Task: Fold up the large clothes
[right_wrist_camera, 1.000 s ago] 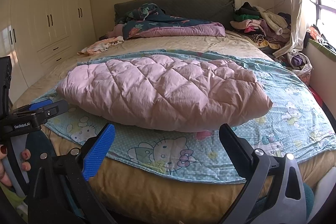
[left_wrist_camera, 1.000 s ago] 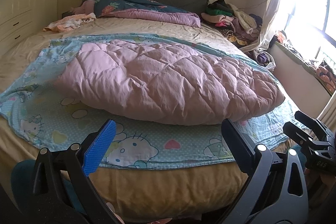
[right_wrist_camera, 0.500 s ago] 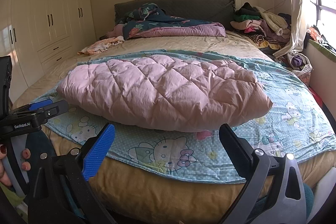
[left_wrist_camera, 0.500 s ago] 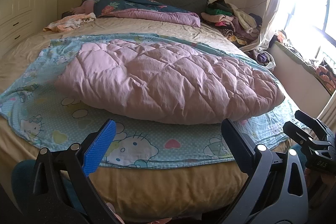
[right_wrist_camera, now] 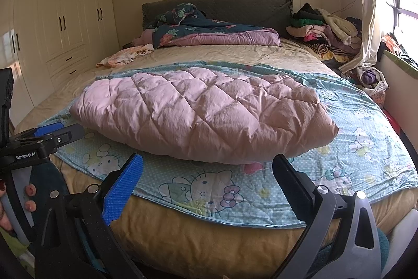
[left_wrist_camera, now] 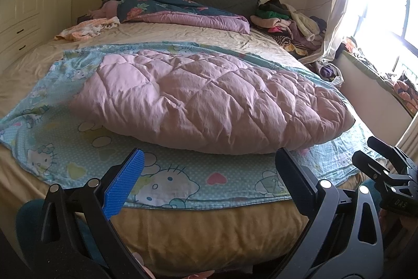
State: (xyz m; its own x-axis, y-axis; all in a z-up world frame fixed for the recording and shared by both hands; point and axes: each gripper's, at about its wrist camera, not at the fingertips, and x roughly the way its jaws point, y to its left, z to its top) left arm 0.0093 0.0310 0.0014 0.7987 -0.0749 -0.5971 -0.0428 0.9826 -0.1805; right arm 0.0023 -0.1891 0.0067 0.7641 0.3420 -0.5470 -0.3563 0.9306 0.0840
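A pink quilted padded garment point(left_wrist_camera: 209, 101) lies folded in a thick bundle on a light-blue Hello Kitty sheet point(left_wrist_camera: 169, 177) spread over the bed; it also shows in the right wrist view point(right_wrist_camera: 206, 117) on the sheet point(right_wrist_camera: 209, 190). My left gripper point(left_wrist_camera: 209, 161) is open and empty, held off the foot of the bed, short of the sheet's edge. My right gripper point(right_wrist_camera: 209, 166) is open and empty, also short of the sheet's front edge. Each gripper shows at the other's side: the right one point(left_wrist_camera: 386, 161), the left one point(right_wrist_camera: 52, 132).
A folded dark floral and purple duvet point(right_wrist_camera: 216, 35) lies by the grey headboard point(right_wrist_camera: 222, 4). A peach cloth point(right_wrist_camera: 125, 56) lies at the left. A pile of clothes point(right_wrist_camera: 326, 30) stands at the right by the curtain. White wardrobes point(right_wrist_camera: 52, 30) line the left wall.
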